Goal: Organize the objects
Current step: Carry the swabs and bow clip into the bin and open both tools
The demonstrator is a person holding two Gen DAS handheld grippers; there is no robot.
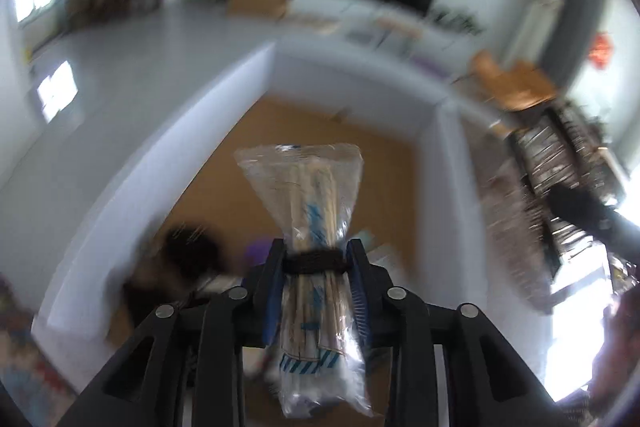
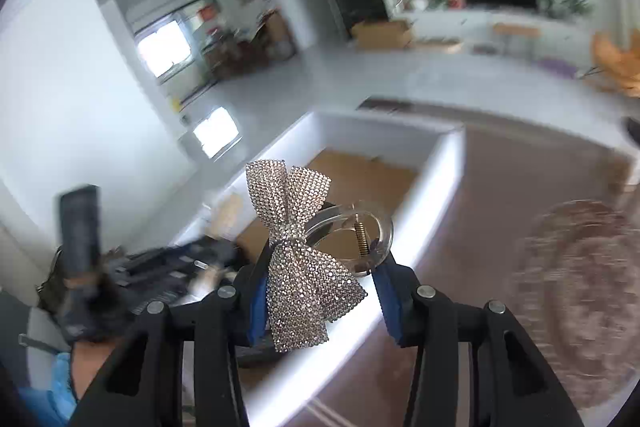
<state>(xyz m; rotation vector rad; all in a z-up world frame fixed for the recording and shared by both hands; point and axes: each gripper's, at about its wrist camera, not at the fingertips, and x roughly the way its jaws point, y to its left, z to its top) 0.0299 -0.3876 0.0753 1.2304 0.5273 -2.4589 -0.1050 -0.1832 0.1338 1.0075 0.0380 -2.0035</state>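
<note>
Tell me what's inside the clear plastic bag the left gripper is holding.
The clear plastic bag, clamped in the left gripper at a dark band, holds a bundle of thin pale sticks with blue print. The print is too blurred to read, and the bundle's lower end is unclear.

Bag (image 1: 310,227) above box (image 1: 352,83)

The dark thing (image 1: 192,255) in the white box's (image 1: 352,79) near corner is a blur — I cannot tell what. The bow (image 2: 304,255) hides part of the clear clip (image 2: 360,231).
</note>
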